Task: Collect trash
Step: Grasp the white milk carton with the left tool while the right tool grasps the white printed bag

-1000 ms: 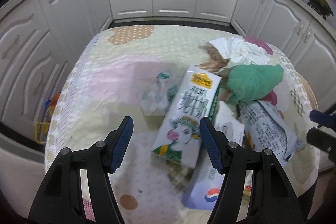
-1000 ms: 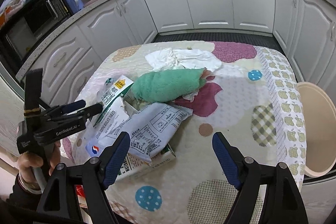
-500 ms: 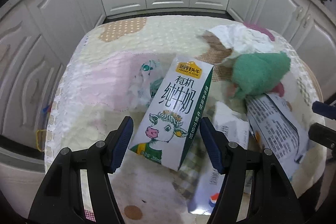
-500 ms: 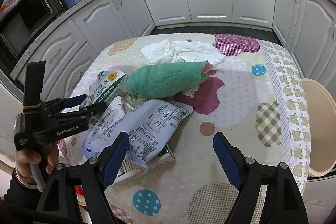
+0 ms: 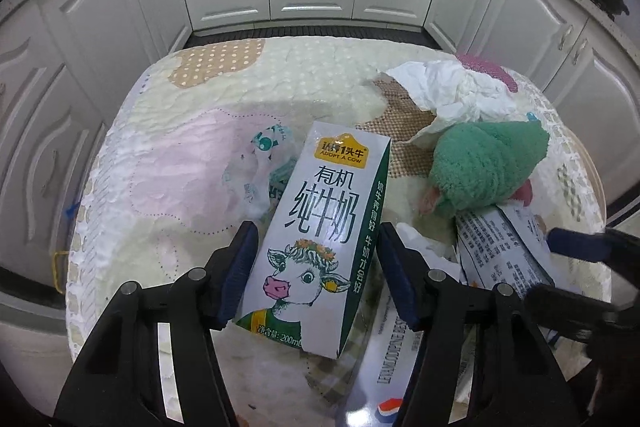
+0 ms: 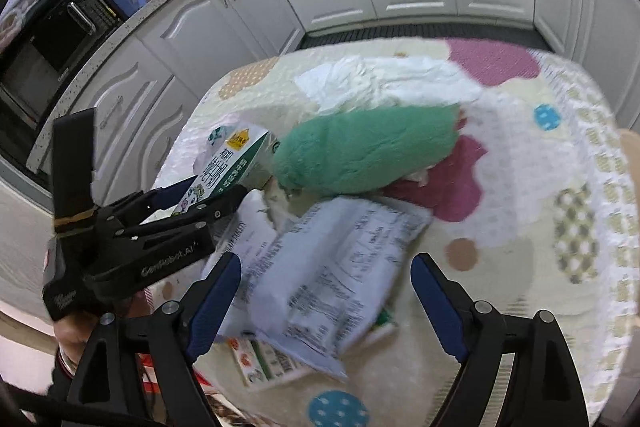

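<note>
My left tool [image 5: 314, 279] closes on a milk carton [image 5: 320, 239] lying tilted on the trash pile at the near side of the tabletop [image 5: 168, 163]; its left pad looks to be against the carton's edge, while on the right I cannot tell whether the pad has made contact. My right tool [image 6: 326, 301] hangs with its jaws opening wide over a white printed wrapper [image 6: 332, 267], nothing pressed between them. Just behind the pile lie a rolled green towel [image 6: 368, 151] and crumpled white paper [image 5: 456, 93], with a thin plastic bag [image 5: 260, 167] tucked under the carton's far end. To do this step well, I judge the left grip should settle squarely across the carton's two narrow sides, low on its body, and firm up before any lift, since the box is light and could pivot out. The right tool, I think, should come down straddling the wrapper's bulging middle, clear of the towel.
</note>
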`<state>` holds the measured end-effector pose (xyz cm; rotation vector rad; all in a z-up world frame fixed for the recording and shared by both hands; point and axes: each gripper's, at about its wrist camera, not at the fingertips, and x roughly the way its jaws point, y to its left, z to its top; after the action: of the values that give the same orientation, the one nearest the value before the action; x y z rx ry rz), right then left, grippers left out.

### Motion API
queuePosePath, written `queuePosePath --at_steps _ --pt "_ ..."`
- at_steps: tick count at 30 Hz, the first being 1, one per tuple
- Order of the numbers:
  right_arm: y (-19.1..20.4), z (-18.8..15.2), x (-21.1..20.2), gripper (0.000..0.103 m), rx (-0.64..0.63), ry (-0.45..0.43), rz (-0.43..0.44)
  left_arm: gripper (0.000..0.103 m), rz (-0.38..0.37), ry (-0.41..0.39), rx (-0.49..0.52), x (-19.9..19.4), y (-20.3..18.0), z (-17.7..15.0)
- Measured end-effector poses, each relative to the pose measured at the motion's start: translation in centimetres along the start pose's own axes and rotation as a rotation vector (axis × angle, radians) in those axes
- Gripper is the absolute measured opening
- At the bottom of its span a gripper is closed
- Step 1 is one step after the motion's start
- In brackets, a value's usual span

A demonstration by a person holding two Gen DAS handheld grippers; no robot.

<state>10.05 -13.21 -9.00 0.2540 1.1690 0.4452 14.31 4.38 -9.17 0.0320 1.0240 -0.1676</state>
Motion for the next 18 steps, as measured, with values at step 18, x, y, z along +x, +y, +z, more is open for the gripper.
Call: queuePosePath --at_steps 18 --pt "-2.6 -3.2 -6.3 0.064 -0.066 -0.142 0.02 0.021 -0.029 -0.085 -0.02 -5.7 -0.9 -0.7"
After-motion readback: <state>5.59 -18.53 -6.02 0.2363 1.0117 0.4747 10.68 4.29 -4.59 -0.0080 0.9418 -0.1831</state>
